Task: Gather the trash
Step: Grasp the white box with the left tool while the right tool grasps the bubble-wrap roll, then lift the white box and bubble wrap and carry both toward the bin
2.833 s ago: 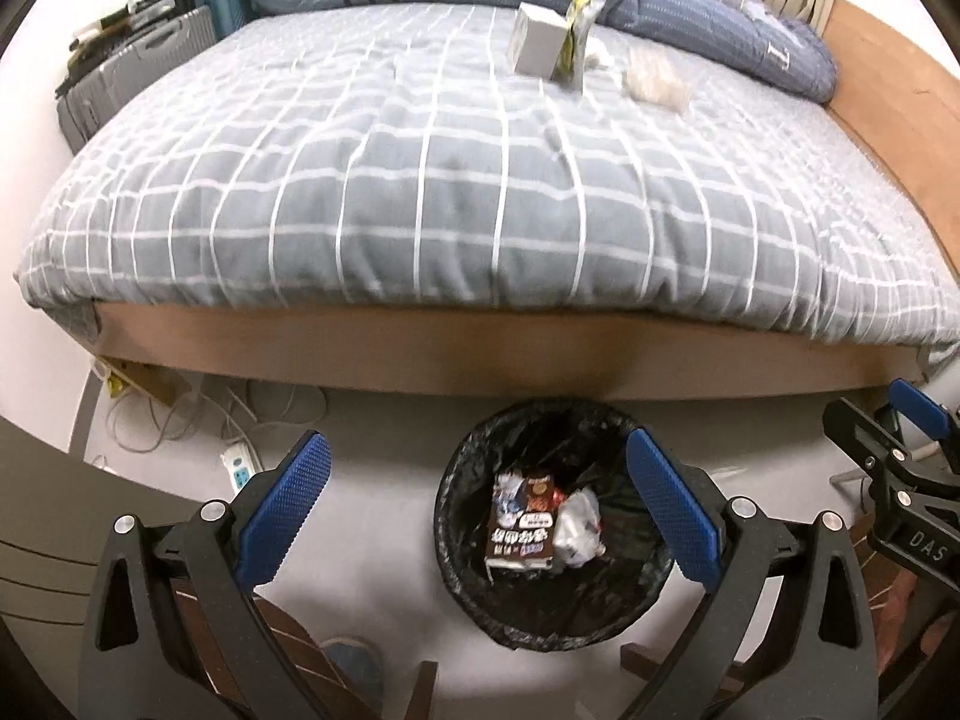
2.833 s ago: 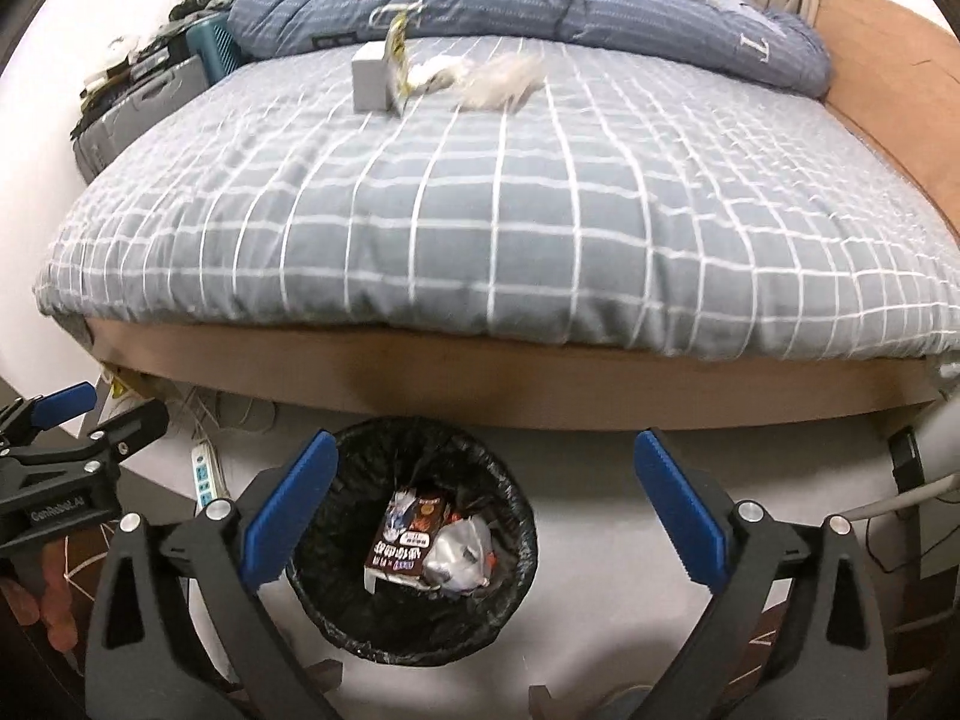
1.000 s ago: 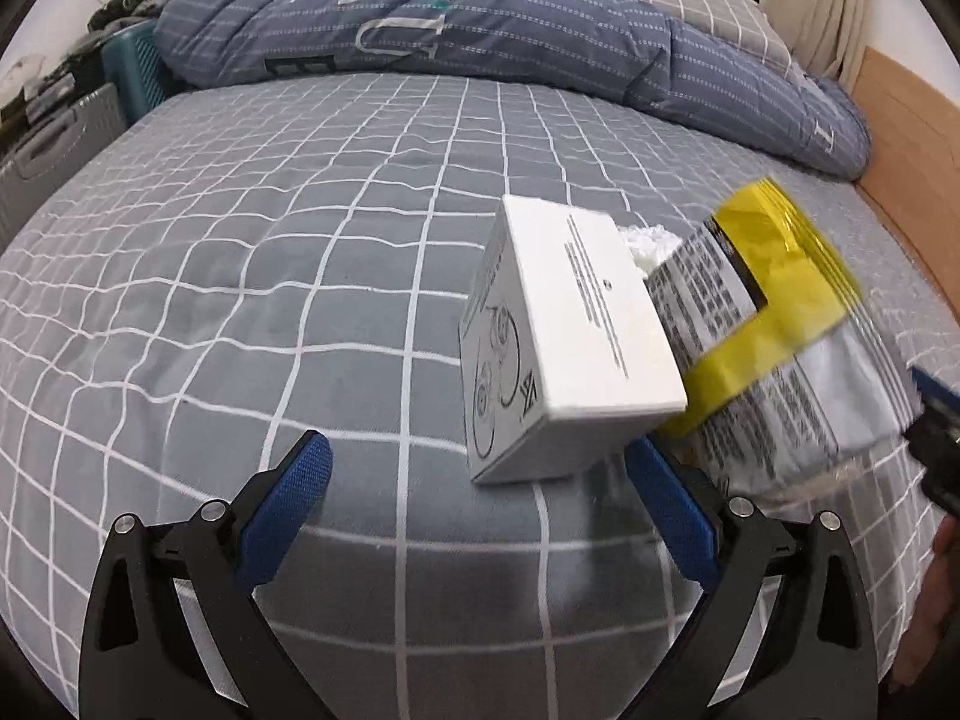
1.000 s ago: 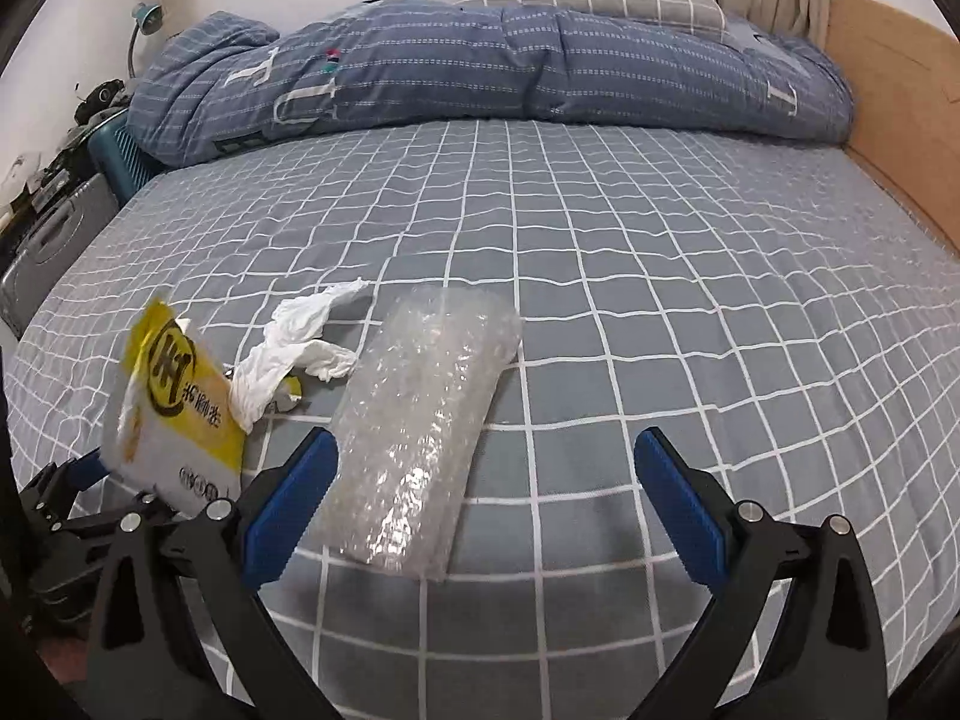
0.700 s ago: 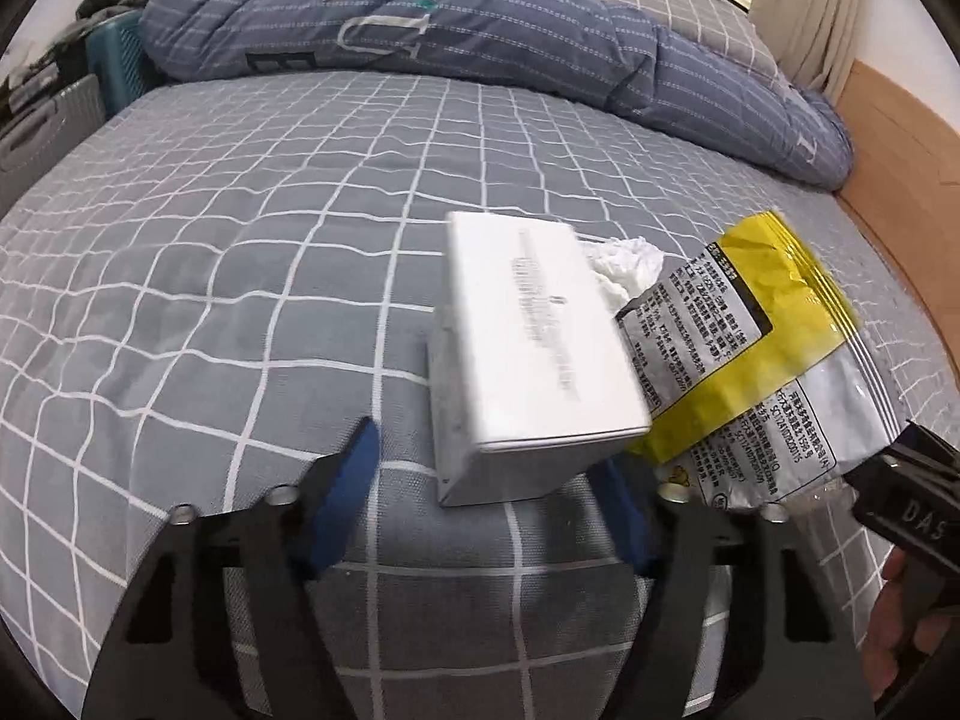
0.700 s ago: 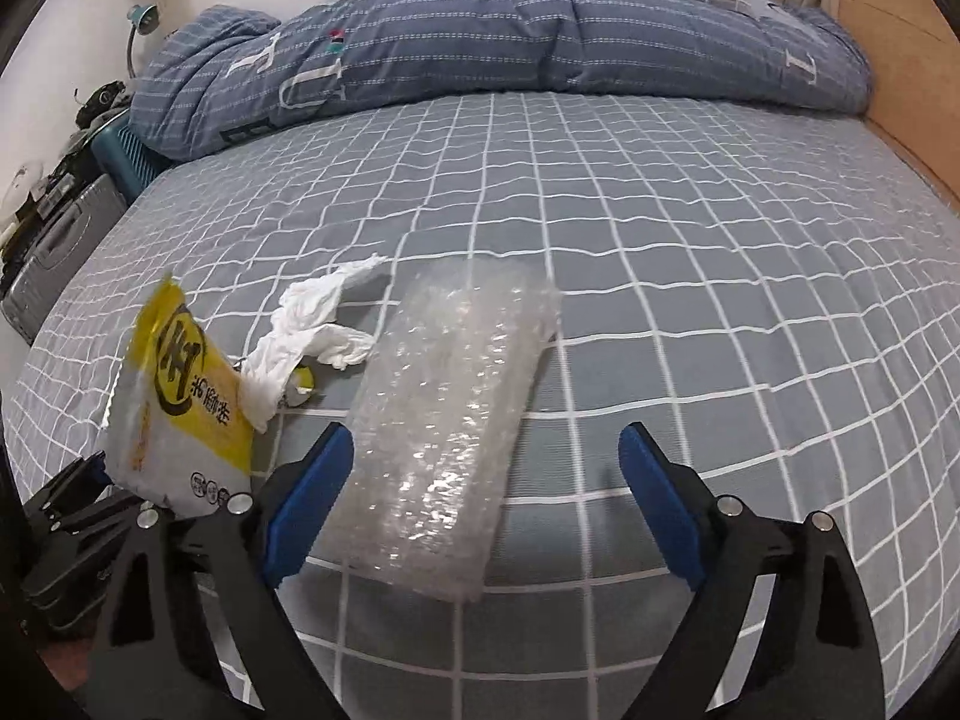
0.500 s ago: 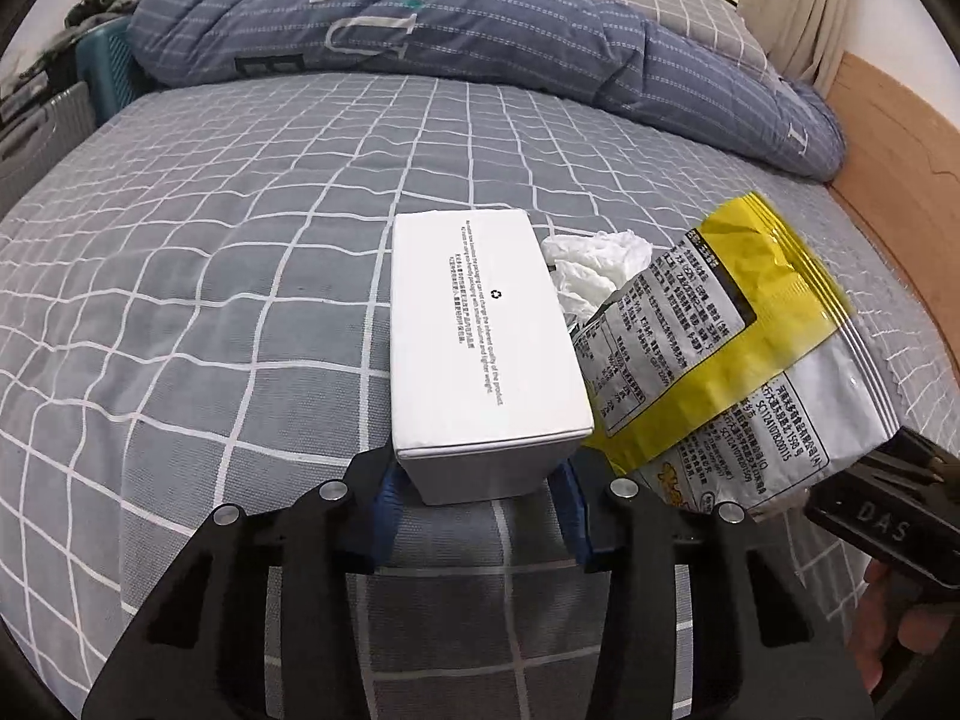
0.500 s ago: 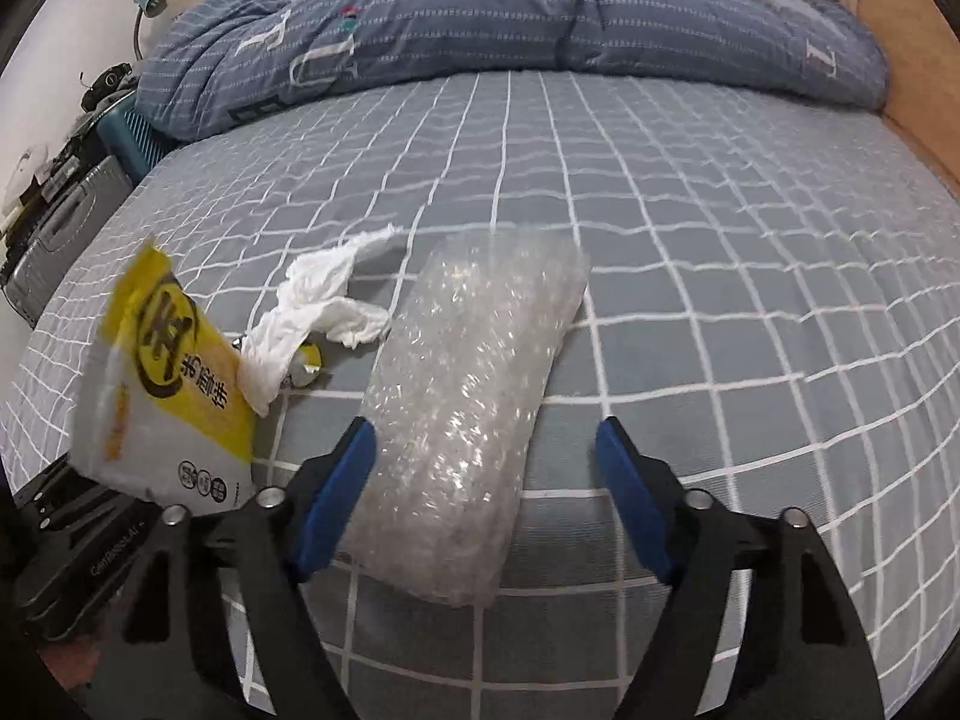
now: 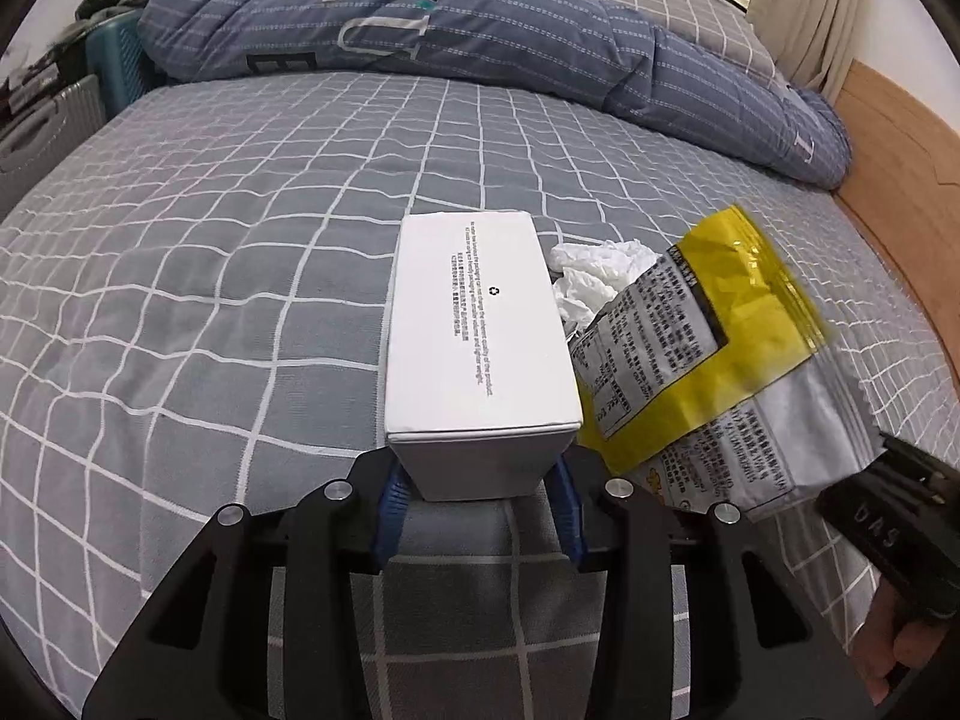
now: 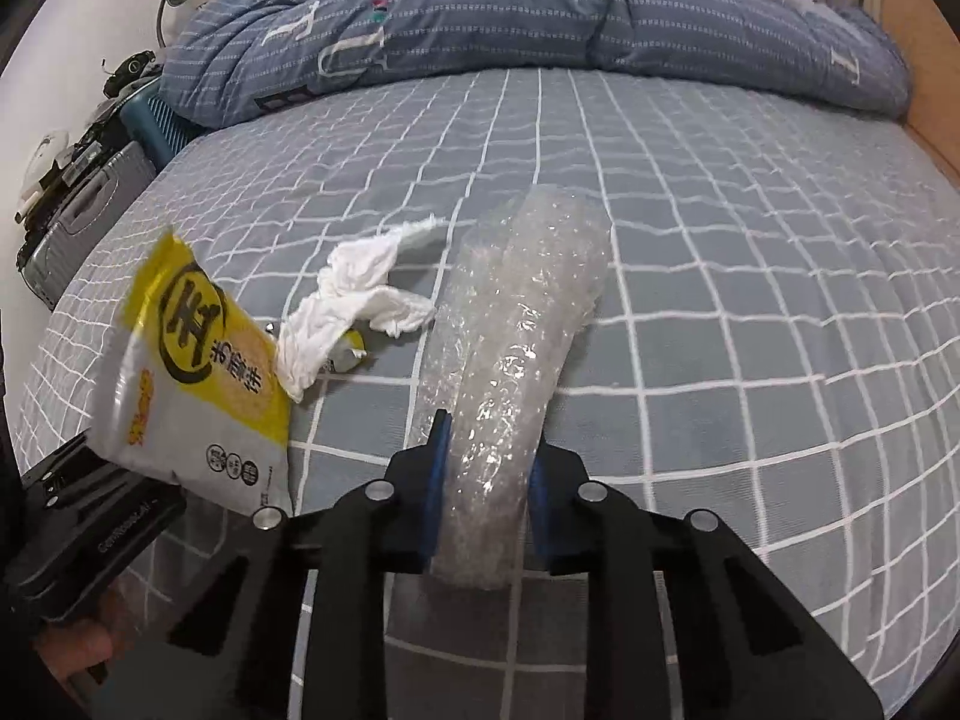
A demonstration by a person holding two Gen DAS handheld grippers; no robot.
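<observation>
Grey checked bedding [image 9: 240,252] covers the bed, with a blue quilt [image 9: 456,30] bunched along the far side and suitcases [image 10: 78,222] seen at the left edge.

Left gripper [image 9: 477,501]: clenched on the near end of a white box [image 9: 477,336]. Blue pads [image 9: 393,504] are pressed against both lower sides of the box. The box extends straight away from the gripper along the finger axis, printed face up.

Right gripper [image 10: 483,495]: clenched on the near end of a bubble wrap roll [image 10: 516,348]. The roll is pinched between the pads and extends forward and slightly right over the bedding.

Count of trash items seen on the bed:
- 1 white box, held.
- 1 bubble wrap roll, held.
- 1 yellow and silver snack bag [image 9: 708,360], touching the right side of the box in the left view; whether it is pinched with the box cannot be told.
- 1 crumpled tissue [image 10: 354,306], loose, between bag and roll, just behind the box.
- 1 small object partly hidden under the tissue; not identified.

Pose: both grippers are held low and near level over the bedding, side by side, pointing toward the quilt. Each gripper body is seen at the edge of the other's view, with part of a hand [image 9: 912,654] below it.
</observation>
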